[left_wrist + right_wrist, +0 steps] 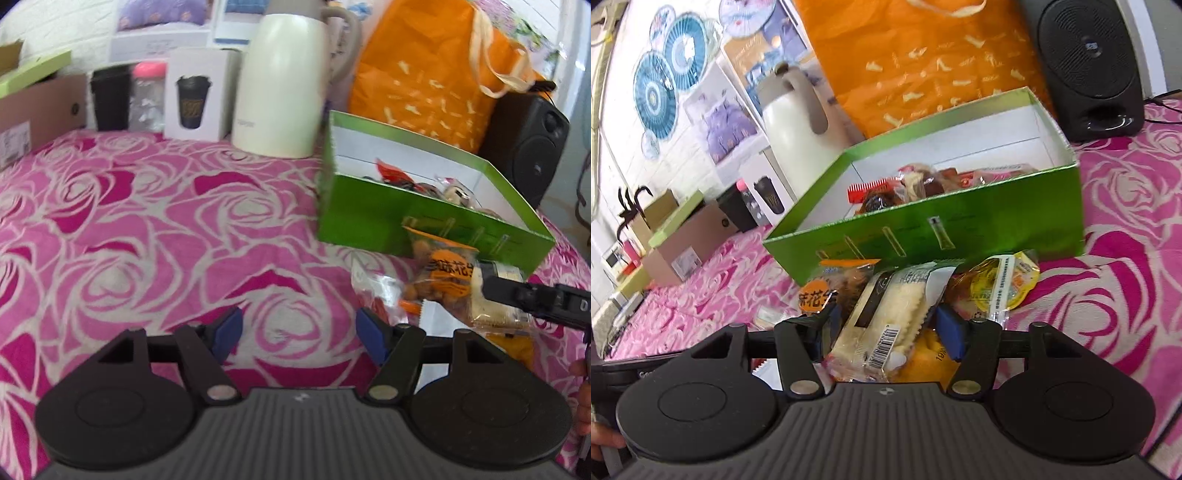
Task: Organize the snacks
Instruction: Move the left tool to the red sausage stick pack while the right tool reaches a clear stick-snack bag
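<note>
The right claw (pixel 886 326) stands wide open with a pale cracker packet (pixel 886 325) lying between its blue pads, which seem not to press on it yet, though the near end of the packet is hidden under the claw body. That packet sits on top of a loose heap of snacks on the pink rose-patterned bench (pixel 1126 258), just in front of the green box (pixel 923 229), with a peanut bag (pixel 827 291) on its left and a yellow jelly cup (pixel 1001 288) on its right. The box already holds several wrapped snacks at its far side. The left claw (pixel 299 336) is open over bare cloth and holds nothing; it hovers to the left of the heap. The main risk is a closing pinch that catches the slick wrapper only by its edge, so the packet slides out on the lift. The pads could also trap the peanut bag or the yellow wrapper underneath and drag 2 items together. A hard squeeze may crush the crackers.
</note>
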